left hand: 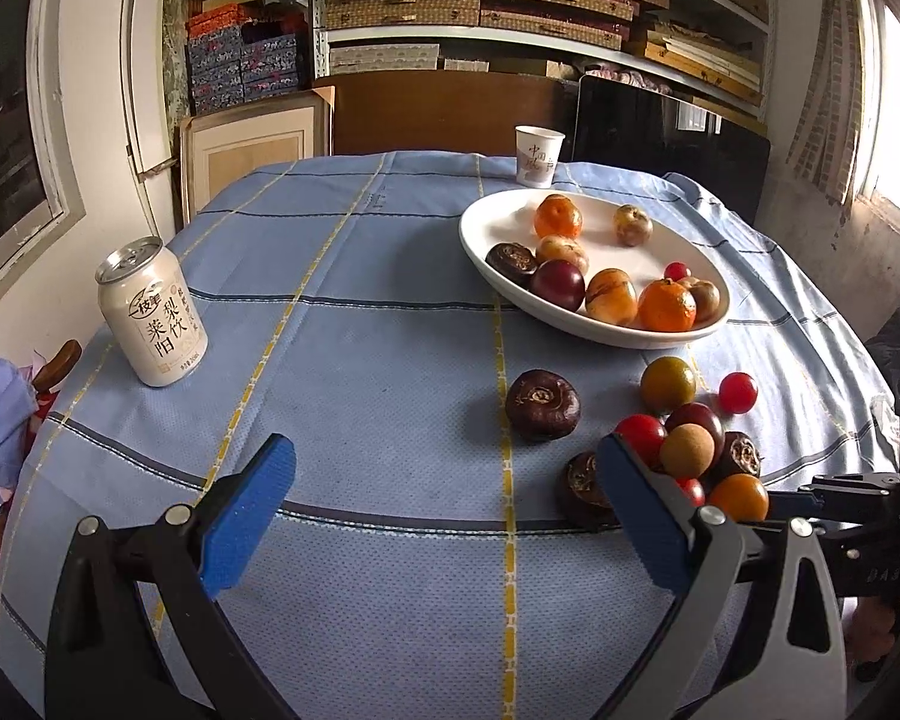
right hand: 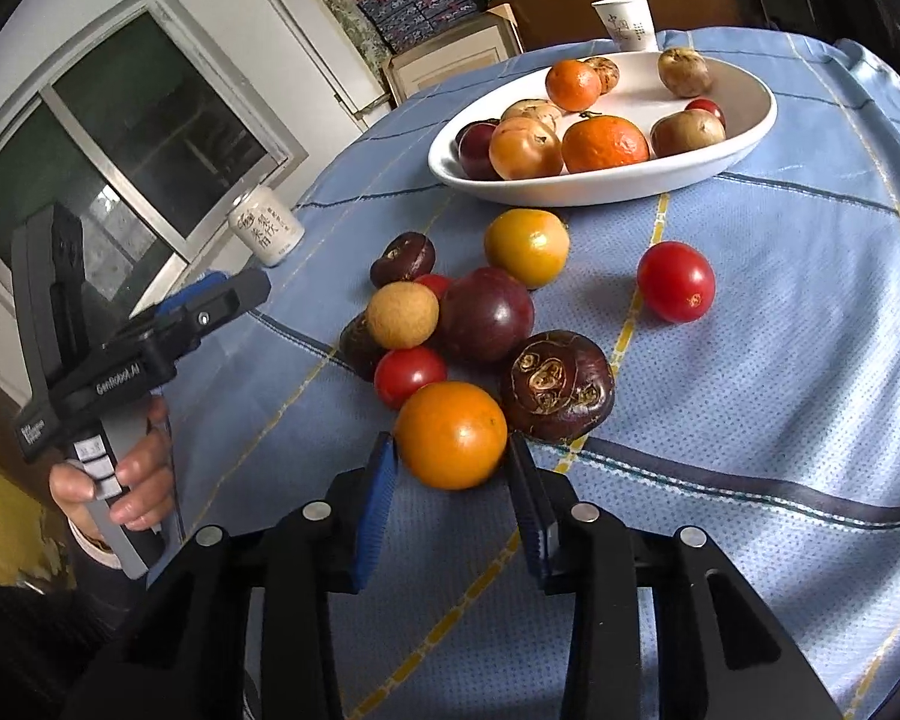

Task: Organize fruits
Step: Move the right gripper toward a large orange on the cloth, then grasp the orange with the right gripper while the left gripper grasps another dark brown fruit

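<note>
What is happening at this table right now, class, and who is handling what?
A person holds a gripper in each hand and sorts fruit on a blue tablecloth. The right gripper has its fingers on either side of a small orange fruit at the near edge of a loose pile; whether it is gripped yet is unclear. The left gripper is open and holds nothing. A white plate already holds several fruits. A drink can and paper cup stand aside.

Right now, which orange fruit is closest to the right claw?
The loose orange fruit on the tablecloth, right between the right claw pads; the others sit in the white bowl.
</note>
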Action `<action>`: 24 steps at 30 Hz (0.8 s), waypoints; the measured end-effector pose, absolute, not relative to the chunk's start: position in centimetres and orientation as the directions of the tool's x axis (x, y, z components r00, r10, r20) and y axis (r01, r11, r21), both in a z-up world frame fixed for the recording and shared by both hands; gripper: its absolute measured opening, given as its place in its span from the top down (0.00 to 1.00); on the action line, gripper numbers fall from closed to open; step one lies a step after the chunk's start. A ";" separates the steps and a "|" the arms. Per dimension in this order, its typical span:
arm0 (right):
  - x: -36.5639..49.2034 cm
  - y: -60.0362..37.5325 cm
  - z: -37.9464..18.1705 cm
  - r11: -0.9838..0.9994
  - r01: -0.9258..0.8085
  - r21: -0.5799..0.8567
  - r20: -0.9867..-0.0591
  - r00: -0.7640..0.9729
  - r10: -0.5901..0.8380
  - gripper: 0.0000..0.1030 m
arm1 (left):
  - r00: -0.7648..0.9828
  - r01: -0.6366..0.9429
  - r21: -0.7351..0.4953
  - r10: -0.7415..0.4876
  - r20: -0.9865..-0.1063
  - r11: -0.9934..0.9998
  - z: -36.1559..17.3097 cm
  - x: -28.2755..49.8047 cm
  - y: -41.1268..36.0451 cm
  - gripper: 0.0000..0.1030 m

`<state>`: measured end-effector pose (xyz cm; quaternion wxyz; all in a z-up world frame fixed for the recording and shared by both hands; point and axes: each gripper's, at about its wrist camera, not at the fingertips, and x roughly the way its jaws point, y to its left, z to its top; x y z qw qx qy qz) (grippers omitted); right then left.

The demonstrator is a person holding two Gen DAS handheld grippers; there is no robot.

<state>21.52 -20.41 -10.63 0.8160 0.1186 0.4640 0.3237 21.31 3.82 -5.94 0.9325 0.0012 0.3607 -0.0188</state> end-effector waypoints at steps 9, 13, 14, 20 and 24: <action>22.4 -19.6 -10.7 0.757 -0.399 0.518 -0.666 0.366 0.650 0.55 | 0.740 0.045 0.008 -0.028 -0.672 0.999 -6.1 21.1 3.5 0.05; 22.2 -20.0 -10.7 0.762 -0.397 0.512 -0.673 0.365 0.643 0.63 | 0.738 0.046 0.011 -0.027 -0.675 0.999 -6.1 21.1 3.4 0.05; 22.2 -20.2 -10.7 0.762 -0.395 0.513 -0.673 0.366 0.643 0.63 | 0.734 0.049 0.010 -0.029 -0.678 0.999 -6.2 21.1 3.4 0.05; 21.5 -20.8 -9.6 0.815 -0.401 0.418 -0.689 0.445 0.573 0.63 | 0.657 0.182 -0.064 -0.170 -0.735 0.981 -7.4 21.3 2.2 0.05; 21.5 -20.7 -9.6 0.825 -0.405 0.394 -0.698 0.452 0.556 0.63 | 0.618 0.260 -0.017 -0.180 -0.766 0.965 -8.6 21.3 0.2 0.05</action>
